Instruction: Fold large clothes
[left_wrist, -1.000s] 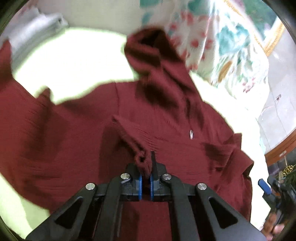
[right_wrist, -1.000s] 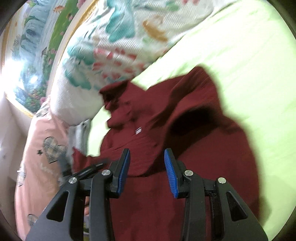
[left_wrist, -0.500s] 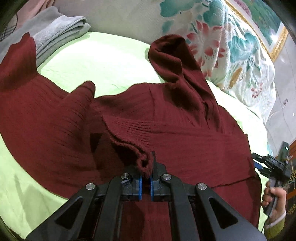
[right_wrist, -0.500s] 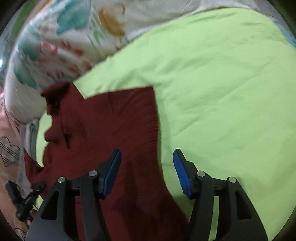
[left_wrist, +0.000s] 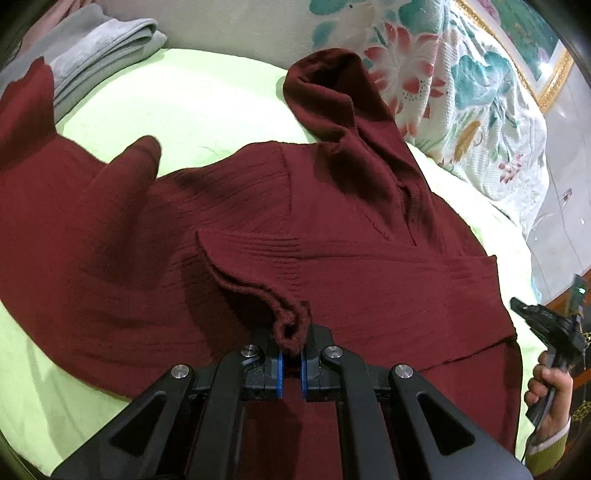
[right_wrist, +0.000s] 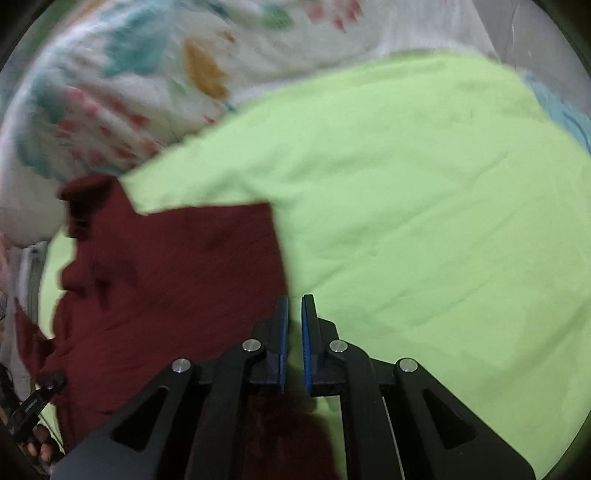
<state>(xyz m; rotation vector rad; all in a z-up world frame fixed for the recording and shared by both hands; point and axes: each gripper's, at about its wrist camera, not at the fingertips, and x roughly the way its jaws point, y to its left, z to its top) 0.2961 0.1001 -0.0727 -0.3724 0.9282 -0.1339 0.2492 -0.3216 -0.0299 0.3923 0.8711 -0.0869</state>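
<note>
A maroon knit hooded sweater (left_wrist: 351, 258) lies spread on the green sheet, its hood (left_wrist: 332, 92) pointing to the far side. My left gripper (left_wrist: 291, 332) is shut on a ribbed sleeve cuff (left_wrist: 258, 288), folded in over the chest. A hand (left_wrist: 550, 387) holds my right gripper (left_wrist: 539, 317) at the sweater's right side. In the right wrist view the right gripper (right_wrist: 294, 306) is closing, its pads a narrow slit apart. The straight edge of the sweater (right_wrist: 177, 280) runs right up to its left fingertip. No cloth shows in the slit.
The green sheet (right_wrist: 424, 221) stretches out to the right of the sweater. A floral quilt (left_wrist: 461, 96) is bunched along the far side. Folded grey towels (left_wrist: 99, 55) lie at the far left, beside the other maroon sleeve (left_wrist: 26, 110).
The right gripper swung from over the hood and chest to the sweater's right edge, widened, then closed to a slit. The left gripper kept its hold on the cuff and the sweater settled flatter.
</note>
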